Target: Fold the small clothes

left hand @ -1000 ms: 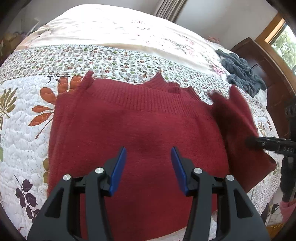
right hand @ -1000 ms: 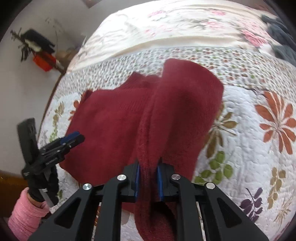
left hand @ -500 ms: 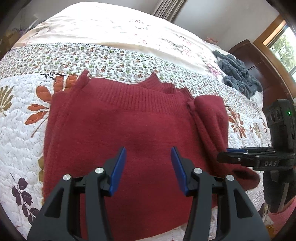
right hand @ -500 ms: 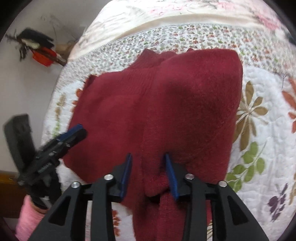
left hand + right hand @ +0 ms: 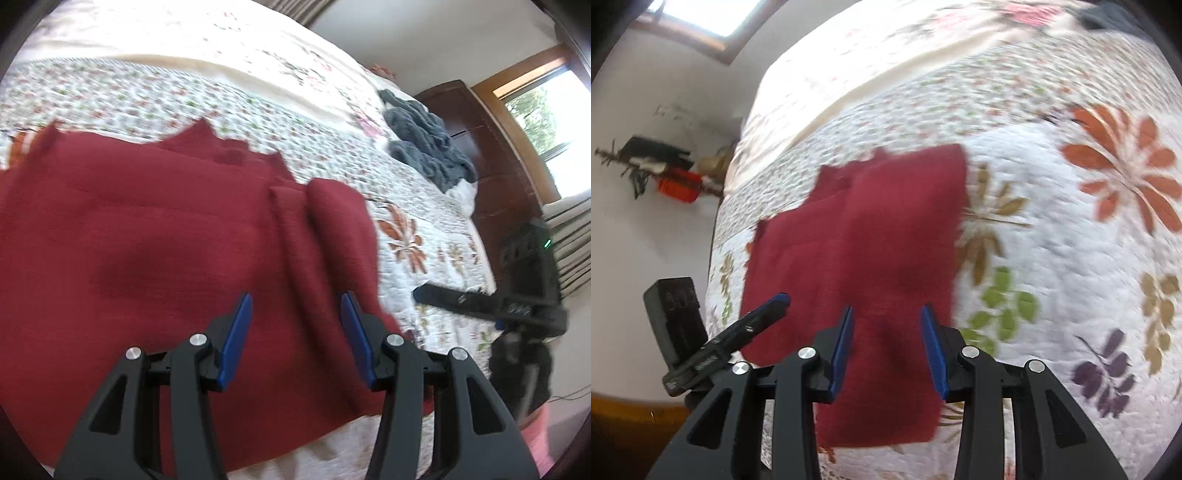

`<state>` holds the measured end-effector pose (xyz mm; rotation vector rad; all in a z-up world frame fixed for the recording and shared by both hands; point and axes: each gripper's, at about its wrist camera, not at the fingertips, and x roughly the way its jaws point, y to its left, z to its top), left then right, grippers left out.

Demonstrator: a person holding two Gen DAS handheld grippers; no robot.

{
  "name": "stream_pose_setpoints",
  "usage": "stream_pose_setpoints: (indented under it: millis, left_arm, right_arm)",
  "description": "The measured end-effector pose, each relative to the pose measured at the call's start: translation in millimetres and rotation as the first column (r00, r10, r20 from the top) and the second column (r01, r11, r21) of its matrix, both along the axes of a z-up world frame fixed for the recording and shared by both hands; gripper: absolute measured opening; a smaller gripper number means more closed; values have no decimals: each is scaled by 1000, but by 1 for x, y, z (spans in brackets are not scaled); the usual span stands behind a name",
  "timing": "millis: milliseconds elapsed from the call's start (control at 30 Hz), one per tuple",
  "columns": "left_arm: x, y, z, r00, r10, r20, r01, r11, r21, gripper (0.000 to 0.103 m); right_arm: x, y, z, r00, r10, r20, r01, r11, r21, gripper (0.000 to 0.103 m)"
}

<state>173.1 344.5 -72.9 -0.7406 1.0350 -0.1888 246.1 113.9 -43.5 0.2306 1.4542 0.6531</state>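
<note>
The red sweater [image 5: 155, 236] is soft, matt knit cloth with a slightly fuzzy face. Under it the bedspread [image 5: 1052, 258] is quilted cotton, stitched and puckered, printed with leaves. Both tongs are matt black plastic with smooth blue pads [image 5: 236, 332] and shiny metal rivets [image 5: 969, 350]. The headboard [image 5: 495, 155] is dark polished wood.

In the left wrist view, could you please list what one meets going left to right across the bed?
Red sweater → its folded-in sleeve → grey knit garment → right gripper, open above the quilt.
</note>
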Motion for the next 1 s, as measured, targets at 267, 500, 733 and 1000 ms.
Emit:
stream_pose_setpoints:
  millis: [267, 500, 733, 1000]
  left_arm:
    - [35, -28, -21, 999, -12, -42, 7, 992, -122, 50]
    - [54, -38, -27, 999, -7, -34, 1, 985, -172, 53]
    - [48, -35, -36, 997, -4, -74, -4, 995, -99, 57]
    - [44, -11, -51, 997, 46, -59, -59, 969, -238, 63]
  right_arm:
    - [-3, -54, -48, 993, -81, -86, 80, 997, -11, 38]
    - [-11, -57, -64, 994, -51, -92, 53, 999, 12, 38]
    - [-24, -35, -60, 998, 36, -59, -34, 999, 34, 38]
    - [-36, -5, -58, 993, 117, -27, -116, 993, 19, 39]
